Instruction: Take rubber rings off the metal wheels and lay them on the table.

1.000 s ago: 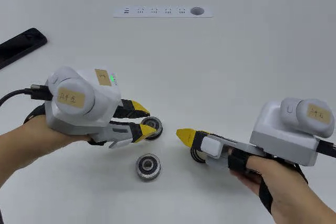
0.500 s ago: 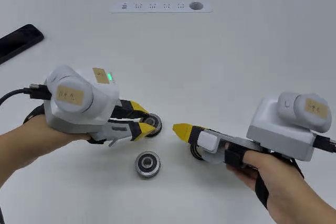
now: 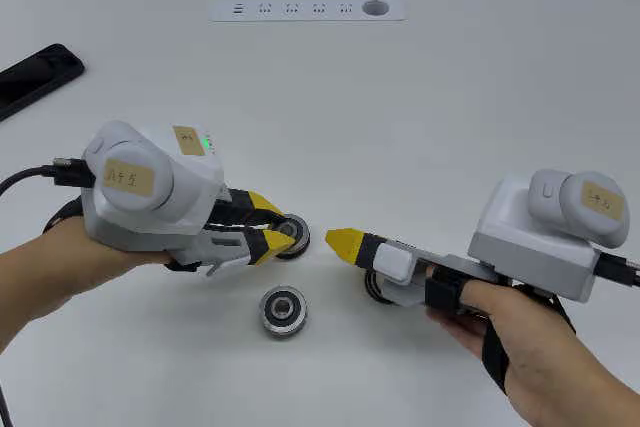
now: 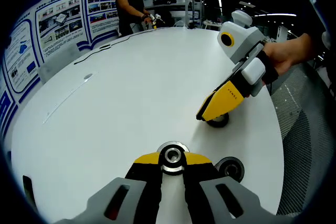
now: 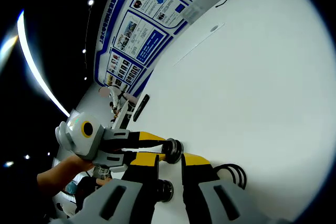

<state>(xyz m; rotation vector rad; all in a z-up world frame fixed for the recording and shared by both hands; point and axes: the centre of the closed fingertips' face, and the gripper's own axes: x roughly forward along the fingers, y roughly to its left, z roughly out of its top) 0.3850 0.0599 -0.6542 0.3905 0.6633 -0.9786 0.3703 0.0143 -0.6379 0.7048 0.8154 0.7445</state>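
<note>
The left gripper (image 3: 272,228) is clamped on a wheel (image 3: 292,235), held just off the bench (image 3: 420,127) toward its near edge, with most of the wheel standing out past the yellow tips. Its dark rim suggests the ring is not yet off. The right gripper (image 3: 345,244) points at it from close by without touching; in its own view the jaws stand a little apart with nothing between them. A second wheel (image 3: 283,310) lies flat on the bench just nearer the edge, and what look like loose rings (image 5: 234,174) lie under the right gripper. The step in hand seems to be peeling the ring from the held wheel. To do it well, the left grip should stay firm and level, with the exposed rim turned toward the other tips. The right jaws should close on the rubber alone at the rim's outer edge, not on the metal, then roll it sideways over the lip rather than pull straight out, which could tug the wheel free. The ring would then go down beside the others, clear of the second wheel.
</note>
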